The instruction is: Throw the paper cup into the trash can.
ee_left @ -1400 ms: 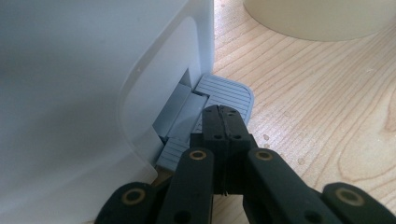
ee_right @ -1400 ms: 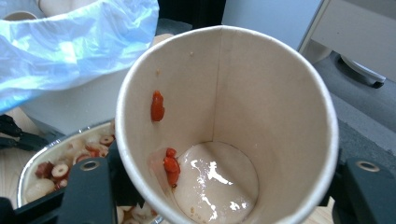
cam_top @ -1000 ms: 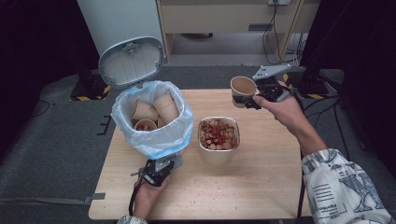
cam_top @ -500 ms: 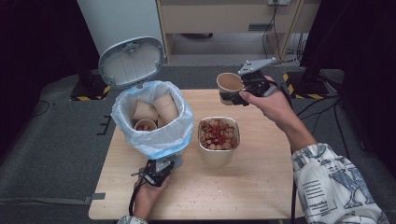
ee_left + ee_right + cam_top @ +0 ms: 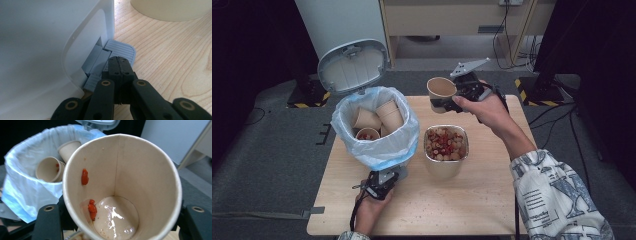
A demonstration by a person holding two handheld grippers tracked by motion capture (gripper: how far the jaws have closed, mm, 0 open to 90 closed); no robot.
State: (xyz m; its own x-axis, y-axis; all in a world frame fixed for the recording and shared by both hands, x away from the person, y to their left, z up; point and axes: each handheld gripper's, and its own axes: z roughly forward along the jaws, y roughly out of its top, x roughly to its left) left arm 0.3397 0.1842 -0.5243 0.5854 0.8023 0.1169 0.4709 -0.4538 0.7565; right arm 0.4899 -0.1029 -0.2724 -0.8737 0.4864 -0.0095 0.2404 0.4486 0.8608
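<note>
Nearest me, the left gripper (image 5: pixel 378 186) is pressing down on the grey pedal (image 5: pixel 120 48) at the foot of the white bin (image 5: pixel 377 131), its jaws closed tight together with nothing between them. The bin's lid (image 5: pixel 353 66) is standing open, and used paper cups (image 5: pixel 376 118) are lying in its blue-tinted liner. Just beside the bin, a square container (image 5: pixel 446 148) of red and pale food scraps is sitting on the wooden table (image 5: pixel 472 200). Farther back, the right gripper (image 5: pixel 451 101) is holding a paper cup (image 5: pixel 122 187) clamped between its jaws, tilting it toward the bin, with red bits and a wet film clinging inside.
</note>
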